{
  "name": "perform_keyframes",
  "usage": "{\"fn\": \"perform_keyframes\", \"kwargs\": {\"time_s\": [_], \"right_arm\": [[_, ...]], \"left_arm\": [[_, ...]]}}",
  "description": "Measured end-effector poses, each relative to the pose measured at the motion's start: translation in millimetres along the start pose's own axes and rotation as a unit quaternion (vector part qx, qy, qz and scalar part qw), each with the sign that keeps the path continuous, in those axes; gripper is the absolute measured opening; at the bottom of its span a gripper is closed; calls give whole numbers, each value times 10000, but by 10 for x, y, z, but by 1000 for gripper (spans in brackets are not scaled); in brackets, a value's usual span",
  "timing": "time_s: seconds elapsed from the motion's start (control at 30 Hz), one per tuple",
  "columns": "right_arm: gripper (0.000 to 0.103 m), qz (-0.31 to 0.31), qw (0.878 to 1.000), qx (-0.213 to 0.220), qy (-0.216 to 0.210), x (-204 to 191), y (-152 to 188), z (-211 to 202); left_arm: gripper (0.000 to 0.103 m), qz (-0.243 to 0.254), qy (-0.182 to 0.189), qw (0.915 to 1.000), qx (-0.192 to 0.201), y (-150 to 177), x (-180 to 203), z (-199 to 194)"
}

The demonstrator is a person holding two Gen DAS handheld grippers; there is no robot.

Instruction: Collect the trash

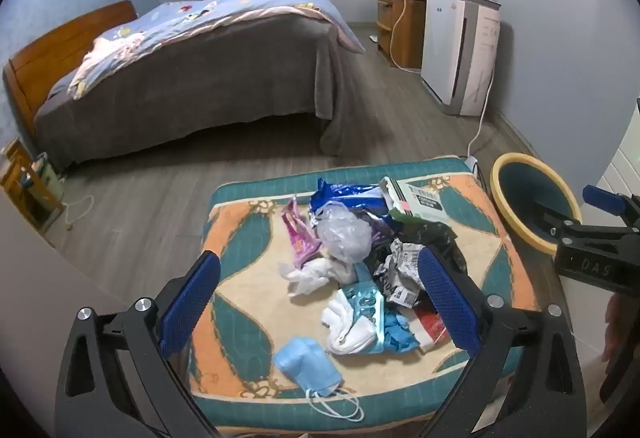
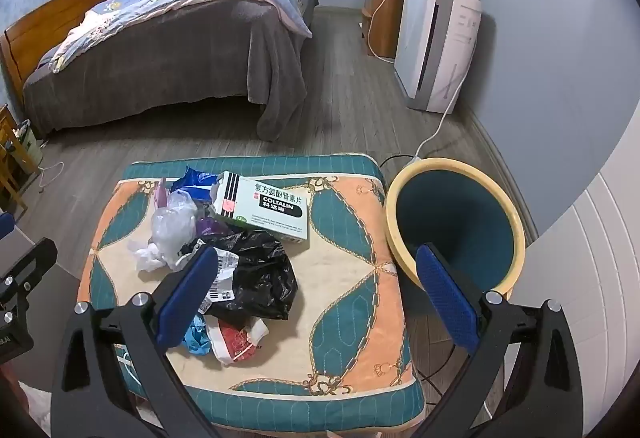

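Note:
A pile of trash lies on a teal-and-orange cushion point(image 1: 248, 278) point(image 2: 352, 278): a blue face mask point(image 1: 306, 362), white tissues point(image 1: 348, 330), a clear plastic bag point(image 1: 344, 234) point(image 2: 176, 222), a pink wrapper point(image 1: 298, 234), a black plastic bag point(image 2: 260, 278), crumpled paper point(image 1: 400, 274), a red wrapper point(image 2: 236, 342) and a medicine box point(image 2: 264, 210) point(image 1: 420, 198). A yellow-rimmed teal bin point(image 2: 456, 226) point(image 1: 528, 198) stands right of the cushion. My left gripper point(image 1: 320, 302) hovers open over the pile. My right gripper point(image 2: 316, 302) hangs open above the cushion's right half, holding nothing.
A bed point(image 1: 192, 70) with a grey cover and blue quilt fills the back left. A white appliance point(image 1: 460, 50) with a router on top and a wooden cabinet point(image 1: 400, 30) stand along the right wall. A white cable point(image 2: 440, 118) trails over the wooden floor towards the bin.

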State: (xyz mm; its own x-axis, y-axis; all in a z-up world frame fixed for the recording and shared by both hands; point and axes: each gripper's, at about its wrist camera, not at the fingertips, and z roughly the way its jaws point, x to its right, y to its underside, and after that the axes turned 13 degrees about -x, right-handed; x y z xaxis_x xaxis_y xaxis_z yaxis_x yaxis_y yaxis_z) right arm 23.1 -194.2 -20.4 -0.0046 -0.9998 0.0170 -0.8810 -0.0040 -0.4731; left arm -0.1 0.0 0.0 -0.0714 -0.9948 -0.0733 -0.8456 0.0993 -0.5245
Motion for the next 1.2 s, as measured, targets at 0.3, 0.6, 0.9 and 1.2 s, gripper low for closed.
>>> {"fn": "perform_keyframes", "kwargs": {"time_s": [0.3,0.6,0.9,1.2], "right_arm": [[97,21,10000,-16,-35,9,15,23],[97,56,9999,-108,-61,18,15,47],[97,57,9999,-139,-79,17,4,41],[97,53,9998,-153,-78,12,10,41]], "left_arm": [[98,-5,-26,10000,18,19,10,-26],[98,4,-20,10000,-53,58,1,50],[98,14,-45,10000,-73,50,10,48],[98,19,-53,9999,-84,45,11,47]]}}
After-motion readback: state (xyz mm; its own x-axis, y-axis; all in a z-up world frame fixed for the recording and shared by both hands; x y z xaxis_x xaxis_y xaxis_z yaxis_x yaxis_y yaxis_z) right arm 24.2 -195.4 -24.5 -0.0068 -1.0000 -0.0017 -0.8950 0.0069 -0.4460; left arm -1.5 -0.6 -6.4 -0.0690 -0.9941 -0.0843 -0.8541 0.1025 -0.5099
